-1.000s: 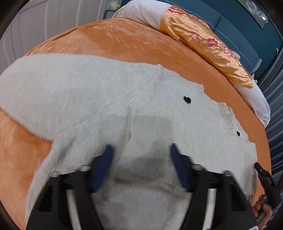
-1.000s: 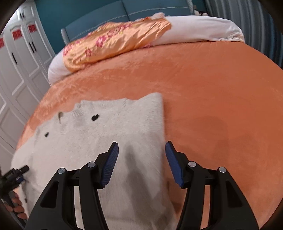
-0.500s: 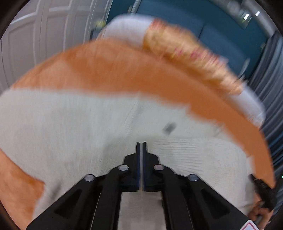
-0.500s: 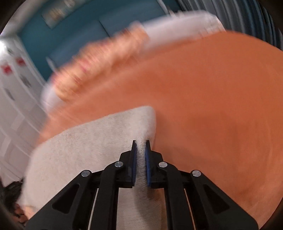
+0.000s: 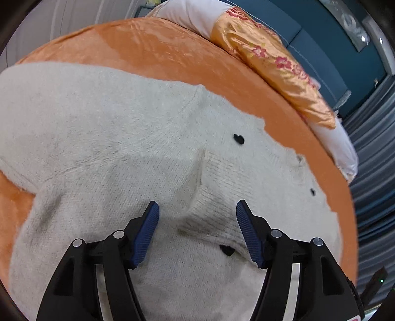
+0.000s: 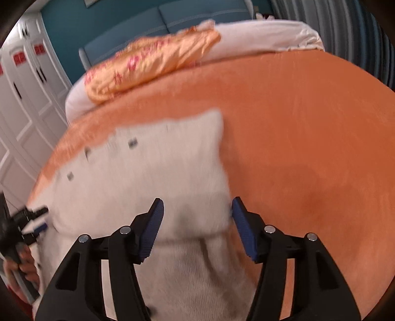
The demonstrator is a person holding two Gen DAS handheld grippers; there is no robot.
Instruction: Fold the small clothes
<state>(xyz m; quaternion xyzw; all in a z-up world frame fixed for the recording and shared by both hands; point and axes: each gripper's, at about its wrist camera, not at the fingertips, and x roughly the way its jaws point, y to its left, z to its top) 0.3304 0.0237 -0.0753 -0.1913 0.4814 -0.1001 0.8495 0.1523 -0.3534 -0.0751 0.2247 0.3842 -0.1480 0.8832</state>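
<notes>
Orange bed (image 5: 158,47) — sweater (image 5: 103,138) under gripper (image 5: 197,232)

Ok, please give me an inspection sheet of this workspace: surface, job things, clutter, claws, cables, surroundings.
Surface: orange bedspread, soft.
Job's things: cream knitted cardigan with black buttons lies on it, bottom part folded up over the body.
Clutter: orange floral cover over a white pillow roll at the head end.
Claws: left claw open above the folded edge; right claw open above the cardigan's right edge. Neither holds cloth.
Cables: nothing seen.
Surroundings: teal headboard, white wardrobe doors, grey curtain.
</notes>
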